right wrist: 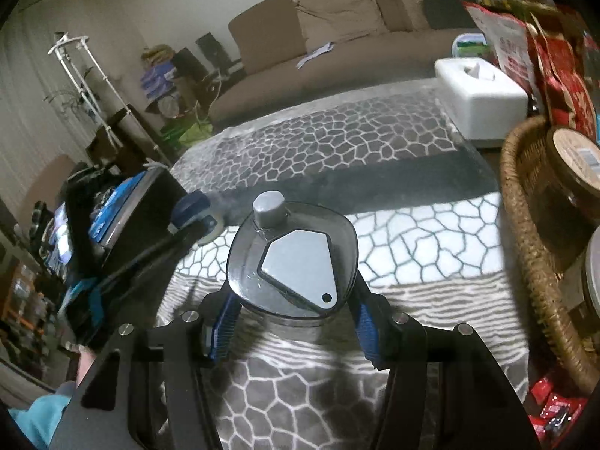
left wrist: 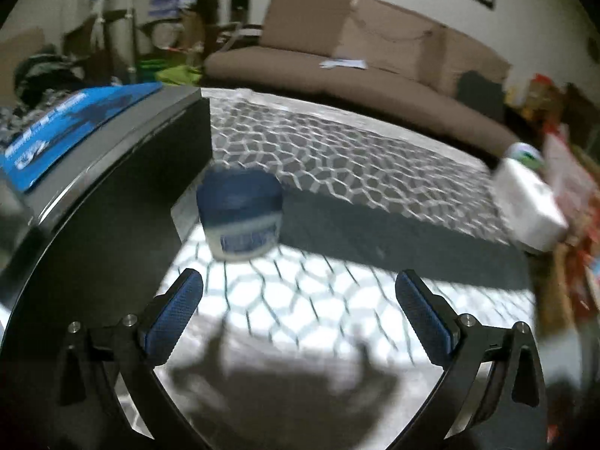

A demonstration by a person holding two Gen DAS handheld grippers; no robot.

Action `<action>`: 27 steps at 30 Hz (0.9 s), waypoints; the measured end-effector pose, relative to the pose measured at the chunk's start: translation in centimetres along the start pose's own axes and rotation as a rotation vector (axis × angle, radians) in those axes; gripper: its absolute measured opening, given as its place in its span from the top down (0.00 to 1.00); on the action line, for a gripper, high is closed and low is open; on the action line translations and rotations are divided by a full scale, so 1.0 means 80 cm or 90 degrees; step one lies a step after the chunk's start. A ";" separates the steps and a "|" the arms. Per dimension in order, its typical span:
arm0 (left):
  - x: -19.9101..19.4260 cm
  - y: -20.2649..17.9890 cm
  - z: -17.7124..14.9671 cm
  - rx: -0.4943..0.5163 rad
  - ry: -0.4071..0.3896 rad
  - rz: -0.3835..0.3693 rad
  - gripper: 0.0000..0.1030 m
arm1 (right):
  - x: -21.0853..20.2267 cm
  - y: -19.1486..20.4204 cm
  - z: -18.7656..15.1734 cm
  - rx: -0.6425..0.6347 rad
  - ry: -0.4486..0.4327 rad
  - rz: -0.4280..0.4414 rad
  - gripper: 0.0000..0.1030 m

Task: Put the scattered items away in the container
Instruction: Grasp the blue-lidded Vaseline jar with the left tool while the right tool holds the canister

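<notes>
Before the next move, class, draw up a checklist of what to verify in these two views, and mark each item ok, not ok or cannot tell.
1. Right gripper shut on the grey-lidded jar: ok.
2. Jar upright in the grip: ok.
3. Wicker basket within view to the right: ok.
4. Free room in the basket for the jar: cannot tell; tubs already lie inside.
5. Left gripper open and empty: ok.
6. Blue-lidded jar ahead of the left gripper, centred between its fingers: not ok; it stands left of centre.
</notes>
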State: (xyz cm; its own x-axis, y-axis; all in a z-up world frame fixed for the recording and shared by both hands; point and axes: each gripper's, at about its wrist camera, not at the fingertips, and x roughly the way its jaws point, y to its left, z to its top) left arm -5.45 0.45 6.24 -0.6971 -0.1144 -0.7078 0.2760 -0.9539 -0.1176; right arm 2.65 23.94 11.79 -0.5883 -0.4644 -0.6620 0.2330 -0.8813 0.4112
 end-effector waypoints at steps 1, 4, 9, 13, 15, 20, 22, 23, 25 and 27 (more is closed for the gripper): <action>0.007 -0.001 0.004 -0.008 -0.006 0.012 0.00 | 0.001 -0.003 0.000 0.001 0.005 0.004 0.45; 0.035 0.003 0.013 -0.044 -0.004 0.042 0.00 | 0.002 -0.006 0.000 -0.009 0.012 0.012 0.45; 0.081 0.014 0.019 -0.076 0.009 0.065 0.00 | 0.003 -0.005 0.003 -0.011 0.020 0.043 0.45; 0.104 0.024 0.024 -0.095 0.002 0.080 0.00 | 0.006 -0.006 0.002 -0.007 0.030 0.063 0.45; 0.109 0.025 0.024 -0.097 -0.002 0.091 0.00 | 0.006 -0.011 0.002 0.007 0.032 0.074 0.45; 0.119 0.037 0.014 -0.117 0.011 0.096 0.00 | 0.007 -0.012 0.006 0.006 0.028 0.079 0.46; 0.115 0.044 0.009 -0.136 -0.002 0.090 0.00 | 0.013 -0.010 0.004 0.002 0.039 0.072 0.48; 0.114 0.045 0.009 -0.136 -0.008 0.094 0.00 | 0.017 -0.011 0.003 0.005 0.046 0.070 0.48; 0.119 0.045 0.010 -0.128 -0.008 0.101 0.00 | 0.022 -0.012 0.001 0.007 0.054 0.065 0.48; 0.124 0.041 0.014 -0.115 0.004 0.099 0.00 | 0.022 -0.011 -0.001 0.000 0.056 0.060 0.48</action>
State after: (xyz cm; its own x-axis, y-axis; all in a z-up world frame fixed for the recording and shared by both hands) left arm -12.23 -4.12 -0.38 -0.6334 -0.2534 -0.7312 0.4934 -0.8602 -0.1293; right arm 1.47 23.87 10.20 -0.4940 -0.5506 -0.6729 0.2833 -0.8336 0.4742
